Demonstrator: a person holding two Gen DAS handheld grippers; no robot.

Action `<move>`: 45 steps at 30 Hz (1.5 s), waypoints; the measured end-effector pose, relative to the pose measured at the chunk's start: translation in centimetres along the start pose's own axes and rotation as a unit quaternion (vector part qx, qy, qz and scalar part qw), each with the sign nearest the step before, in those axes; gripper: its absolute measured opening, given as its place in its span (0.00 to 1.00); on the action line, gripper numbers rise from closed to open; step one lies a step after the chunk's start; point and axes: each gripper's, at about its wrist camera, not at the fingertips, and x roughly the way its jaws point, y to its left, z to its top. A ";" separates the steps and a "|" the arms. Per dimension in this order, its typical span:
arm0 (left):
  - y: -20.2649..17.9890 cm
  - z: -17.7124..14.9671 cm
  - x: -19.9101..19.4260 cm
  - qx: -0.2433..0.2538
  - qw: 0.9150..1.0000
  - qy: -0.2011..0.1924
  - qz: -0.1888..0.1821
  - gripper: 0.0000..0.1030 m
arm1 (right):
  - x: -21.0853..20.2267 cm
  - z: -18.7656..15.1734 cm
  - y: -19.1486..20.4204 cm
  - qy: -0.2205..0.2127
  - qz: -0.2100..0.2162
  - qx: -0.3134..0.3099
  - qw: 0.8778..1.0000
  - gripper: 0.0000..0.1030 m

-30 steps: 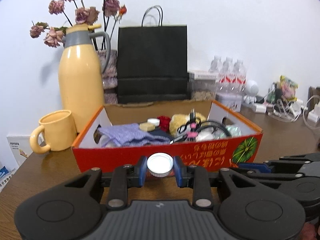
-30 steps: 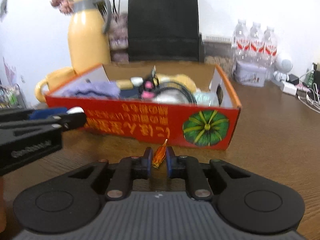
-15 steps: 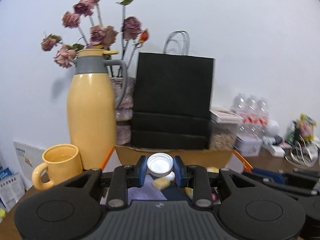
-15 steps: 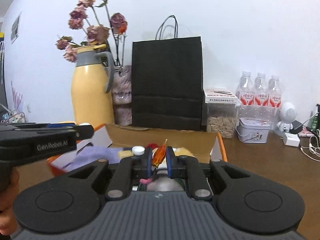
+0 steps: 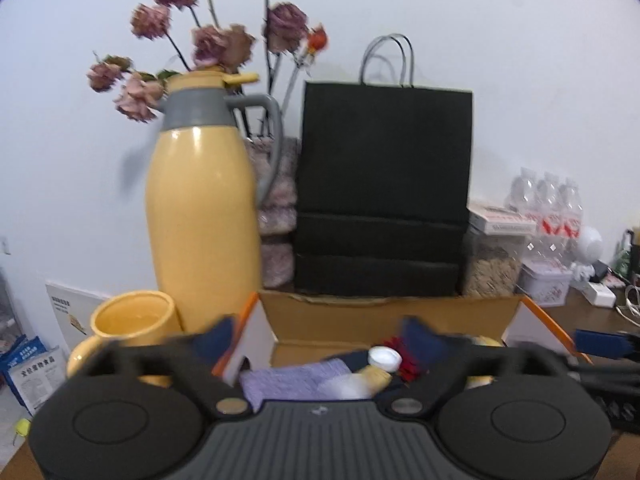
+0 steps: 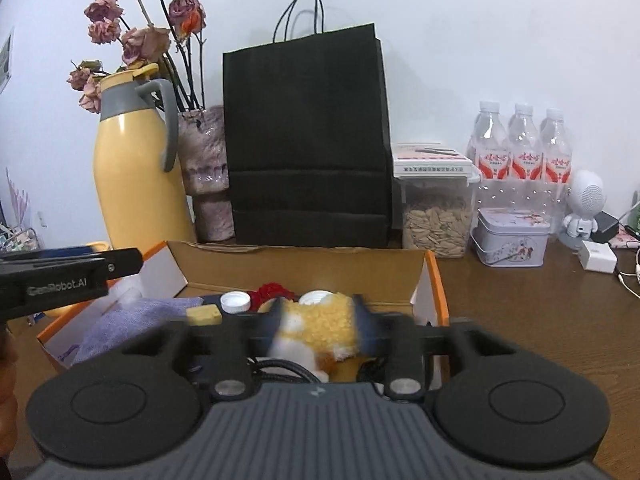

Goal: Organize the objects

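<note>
The orange-rimmed cardboard box (image 5: 536, 312) lies right under both grippers. My left gripper (image 5: 316, 340) is over its left half, jaws opening wide with nothing pressed between them. A blurred white shape (image 5: 352, 386) shows low between them, over the purple cloth (image 5: 296, 380) and beside a white cap (image 5: 385, 358). My right gripper (image 6: 322, 320) is over the yellow plush (image 6: 320, 328), jaws opening and blurred, gripping nothing. A small orange bit (image 6: 324, 360) shows at the plush's lower edge. The box (image 6: 434, 280) also holds a white cap (image 6: 235, 302) and a yellow block (image 6: 204, 314).
Behind the box stand a yellow jug (image 5: 200, 216), a yellow mug (image 5: 132, 320), a vase of dried roses (image 6: 204, 168) and a black paper bag (image 6: 308, 140). To the right are a seed container (image 6: 436, 216), water bottles (image 6: 520, 148), a tin (image 6: 510, 236) and bare brown table (image 6: 540, 320).
Both grippers moved from in front of the box to over it and rose. The left let go of the white-lidded piece and the right let go of the orange candy; both jaws spread apart.
</note>
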 end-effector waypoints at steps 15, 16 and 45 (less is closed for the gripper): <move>1.6 0.3 -1.7 -0.015 1.000 0.016 0.013 1.00 | -1.4 -0.2 0.8 0.006 -0.004 -0.016 1.000 1.00; 1.6 0.3 -2.1 -0.013 1.000 0.016 0.014 1.00 | -1.7 -0.3 0.9 0.006 -0.005 -0.018 1.000 1.00; 4.2 -8.6 -17.9 0.031 0.992 0.121 -0.018 1.00 | -16.4 -8.7 3.8 0.086 -0.026 0.005 0.996 1.00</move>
